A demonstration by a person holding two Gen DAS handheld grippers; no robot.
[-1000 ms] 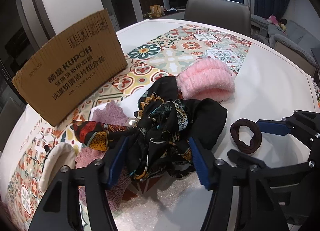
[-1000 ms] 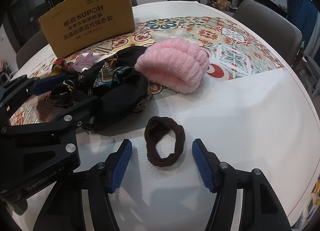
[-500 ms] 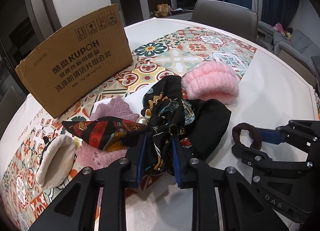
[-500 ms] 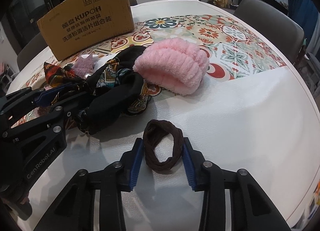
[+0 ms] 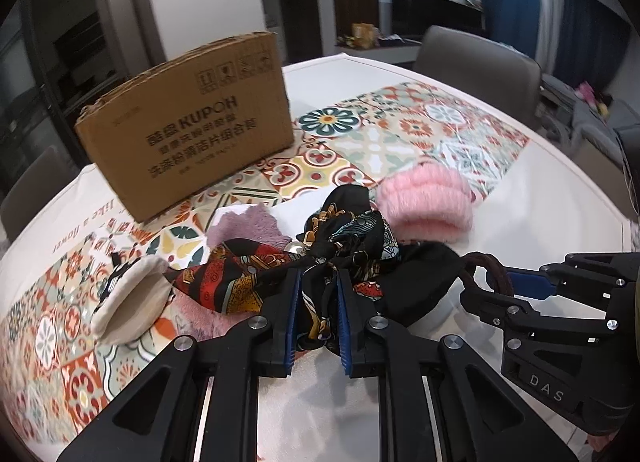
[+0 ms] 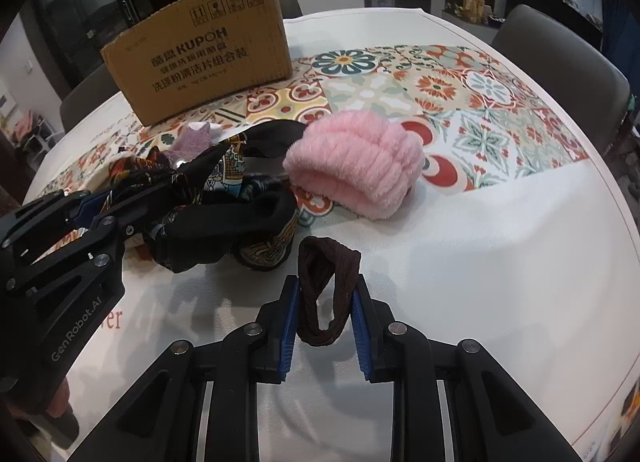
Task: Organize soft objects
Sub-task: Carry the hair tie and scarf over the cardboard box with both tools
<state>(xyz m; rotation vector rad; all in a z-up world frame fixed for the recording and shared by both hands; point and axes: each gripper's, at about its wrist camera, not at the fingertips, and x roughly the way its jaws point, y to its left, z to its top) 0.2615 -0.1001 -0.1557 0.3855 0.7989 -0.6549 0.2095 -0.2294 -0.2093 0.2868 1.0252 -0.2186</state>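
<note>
Worktop [image 6: 500, 262]: patterned cloth, cardboard box [image 6: 200, 57] upper left.
Left hand-held gripper [image 5: 316, 314]: clamped on dark scarf [image 5: 352, 246], frame centre.
Right hand-held gripper [image 6: 325, 326]: pinching brown hair band [image 6: 324, 286].
Progress: probably early; pink fluffy roll [image 6: 356, 161] unsorted.

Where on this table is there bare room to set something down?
Bare white table lies right of the brown hair band, below the pink fluffy band. Patterned mat right of the cardboard box is open too. Crowded: around the black scarf.
</note>
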